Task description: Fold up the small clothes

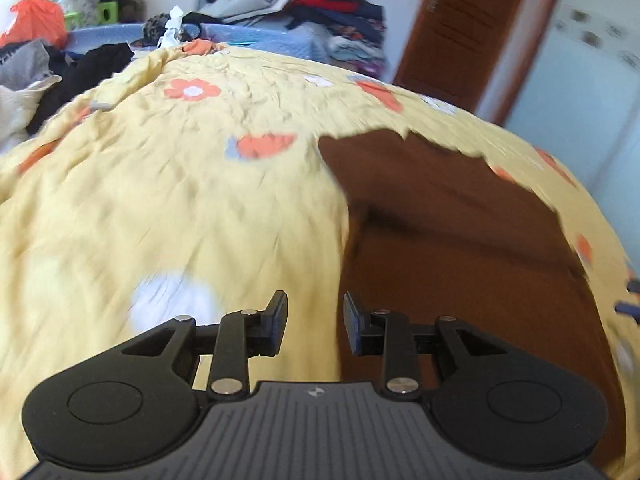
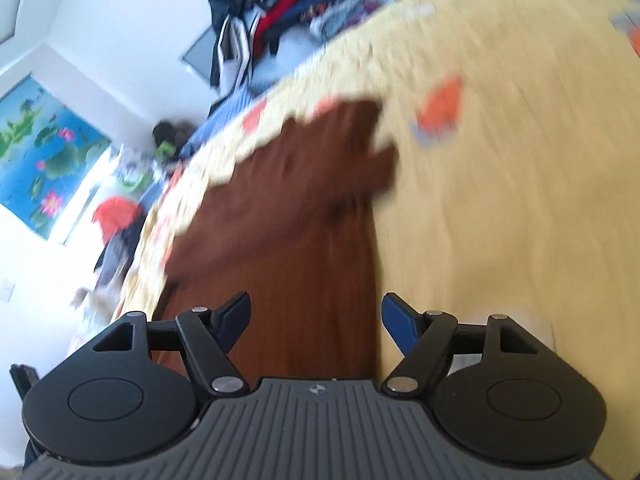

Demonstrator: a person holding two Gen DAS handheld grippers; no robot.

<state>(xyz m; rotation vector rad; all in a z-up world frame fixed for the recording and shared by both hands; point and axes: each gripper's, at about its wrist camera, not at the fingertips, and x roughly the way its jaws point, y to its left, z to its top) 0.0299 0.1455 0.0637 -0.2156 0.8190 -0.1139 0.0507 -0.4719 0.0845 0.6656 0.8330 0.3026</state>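
A brown garment (image 1: pixel 460 240) lies spread on a yellow bedsheet with orange flowers (image 1: pixel 180 200). My left gripper (image 1: pixel 315 310) hovers above the garment's left edge with a narrow gap between its jaws and nothing in it. Its left finger is over the sheet and its right finger over the brown cloth. In the right wrist view the same brown garment (image 2: pixel 300 220) runs away from my right gripper (image 2: pixel 315 312), with the yellow sheet (image 2: pixel 500 200) to its right. That gripper is wide open and holds nothing. Both views are blurred.
A tall pile of mixed clothes (image 1: pixel 320 0) stands behind the bed, next to a brown door (image 1: pixel 472 20). Dark and grey clothes (image 1: pixel 92 68) and an orange bag (image 1: pixel 36 24) lie at the far left. A lotus poster (image 2: pixel 40 152) hangs on the wall.
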